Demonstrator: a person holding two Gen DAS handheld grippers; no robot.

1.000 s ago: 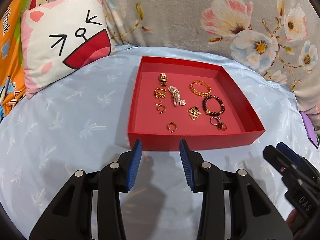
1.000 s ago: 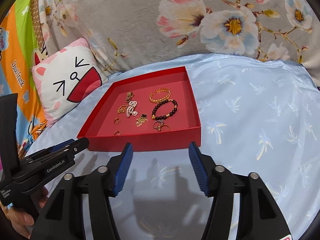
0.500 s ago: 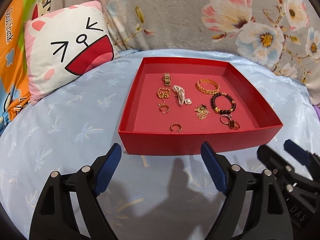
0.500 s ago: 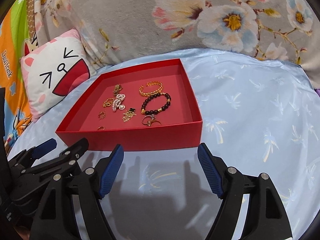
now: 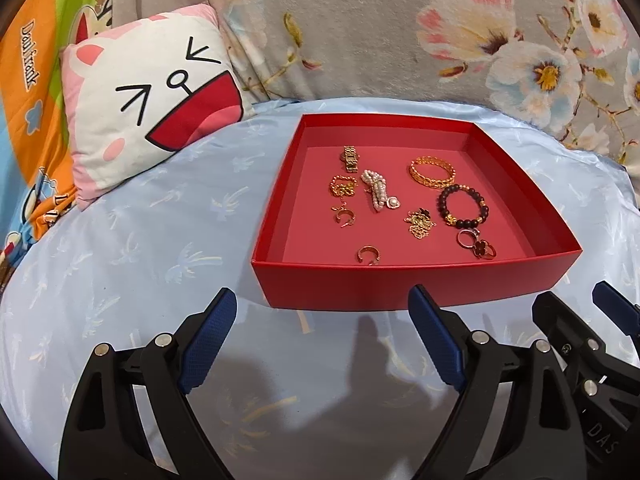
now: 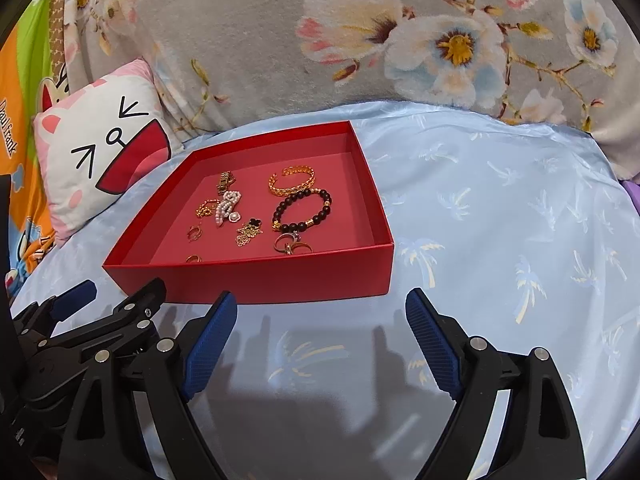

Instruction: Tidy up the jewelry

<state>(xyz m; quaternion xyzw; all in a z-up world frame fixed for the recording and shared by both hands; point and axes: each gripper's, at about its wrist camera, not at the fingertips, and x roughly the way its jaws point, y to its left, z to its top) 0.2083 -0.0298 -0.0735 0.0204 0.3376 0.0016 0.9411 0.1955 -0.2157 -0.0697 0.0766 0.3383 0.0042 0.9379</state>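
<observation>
A red tray [image 5: 400, 286] [image 6: 280, 280] lies on the blue bedspread and holds several jewelry pieces: a gold bangle [image 5: 432, 171] [image 6: 292, 181], a dark bead bracelet [image 5: 463, 206] [image 6: 303, 210], a pearl piece [image 5: 377, 193] [image 6: 227, 207], a gold watch [image 5: 350, 157], rings [image 5: 477, 244] [image 6: 291, 245] and a small gold ring [image 5: 368, 255]. My left gripper [image 5: 322, 338] is open and empty just in front of the tray. My right gripper [image 6: 320, 336] is open and empty in front of the tray's right corner.
A cat-face pillow [image 5: 152, 96] [image 6: 100, 152] leans at the back left. A grey floral blanket [image 5: 400, 28] runs along the back. Blue bedspread [image 6: 500, 220] lies to the right of the tray. Each gripper shows at the other view's edge.
My left gripper has opened wide from nearly shut. My right gripper has opened a little wider. Both views have shifted so the tray sits closer.
</observation>
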